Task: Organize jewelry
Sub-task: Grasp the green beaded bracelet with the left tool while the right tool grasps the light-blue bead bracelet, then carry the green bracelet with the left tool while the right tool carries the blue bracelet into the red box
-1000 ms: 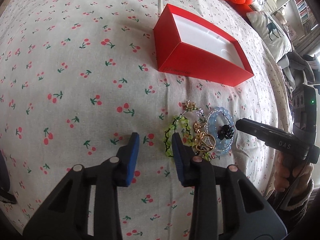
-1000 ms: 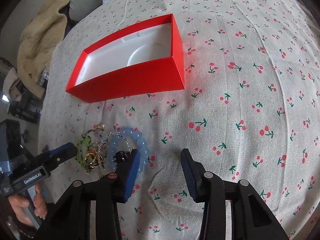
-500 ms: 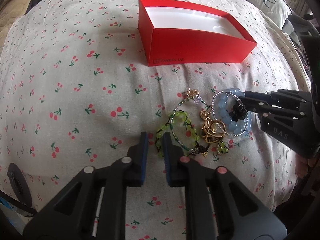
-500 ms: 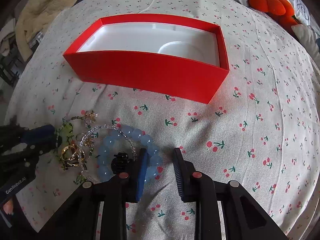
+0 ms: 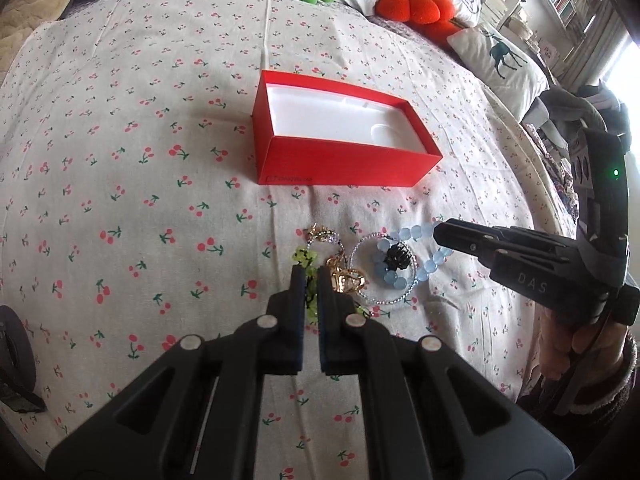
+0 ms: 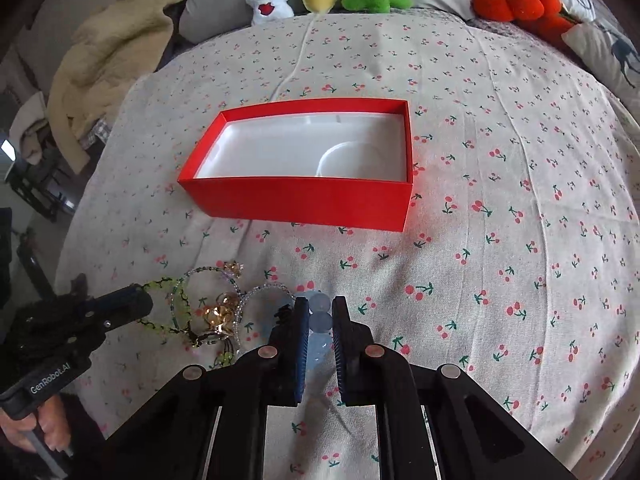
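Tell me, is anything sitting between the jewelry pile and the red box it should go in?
Nothing visible does. Only bare cherry-print bedspread lies between the jewelry pile and the open red box. The left gripper pinches the green bracelet; the right gripper pinches the blue bead bracelet.

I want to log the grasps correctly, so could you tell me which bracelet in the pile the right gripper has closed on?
The right gripper is shut on the pale blue round-bead bracelet; the green beaded bracelet is in the left gripper.
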### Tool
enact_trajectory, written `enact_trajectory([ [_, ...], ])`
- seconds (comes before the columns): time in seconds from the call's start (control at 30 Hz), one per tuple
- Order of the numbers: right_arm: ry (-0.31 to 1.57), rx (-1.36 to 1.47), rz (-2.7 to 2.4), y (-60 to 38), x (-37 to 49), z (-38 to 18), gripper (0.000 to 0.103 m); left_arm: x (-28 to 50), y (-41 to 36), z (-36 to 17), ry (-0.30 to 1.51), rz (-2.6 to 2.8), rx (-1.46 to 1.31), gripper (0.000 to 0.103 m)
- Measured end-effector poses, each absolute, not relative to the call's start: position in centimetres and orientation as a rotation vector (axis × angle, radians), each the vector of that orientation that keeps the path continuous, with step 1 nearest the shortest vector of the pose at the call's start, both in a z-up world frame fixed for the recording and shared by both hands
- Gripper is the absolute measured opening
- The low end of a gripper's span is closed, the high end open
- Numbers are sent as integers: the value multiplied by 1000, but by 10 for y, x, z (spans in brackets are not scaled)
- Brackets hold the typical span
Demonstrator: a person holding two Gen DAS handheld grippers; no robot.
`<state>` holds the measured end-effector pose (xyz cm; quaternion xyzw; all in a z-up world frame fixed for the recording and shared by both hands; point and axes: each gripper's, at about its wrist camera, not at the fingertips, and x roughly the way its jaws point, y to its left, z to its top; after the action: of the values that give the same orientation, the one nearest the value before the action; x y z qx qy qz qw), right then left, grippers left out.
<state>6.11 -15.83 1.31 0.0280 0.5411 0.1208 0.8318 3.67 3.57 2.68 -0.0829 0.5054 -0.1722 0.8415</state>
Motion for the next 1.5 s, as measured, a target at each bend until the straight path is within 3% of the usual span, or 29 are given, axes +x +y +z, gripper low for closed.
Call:
enact_trajectory([
  [0.8, 990, 165, 316, -164, 47, 80, 12, 35, 30, 89, 874, -400, -221, 6],
  [1.3, 928, 210, 266, -163, 86, 103, 12, 93, -9, 110, 821, -448, -242, 6],
  [1.5, 909, 201, 222, -167, 108, 104, 12, 131, -12, 94, 807, -504, -347, 6],
])
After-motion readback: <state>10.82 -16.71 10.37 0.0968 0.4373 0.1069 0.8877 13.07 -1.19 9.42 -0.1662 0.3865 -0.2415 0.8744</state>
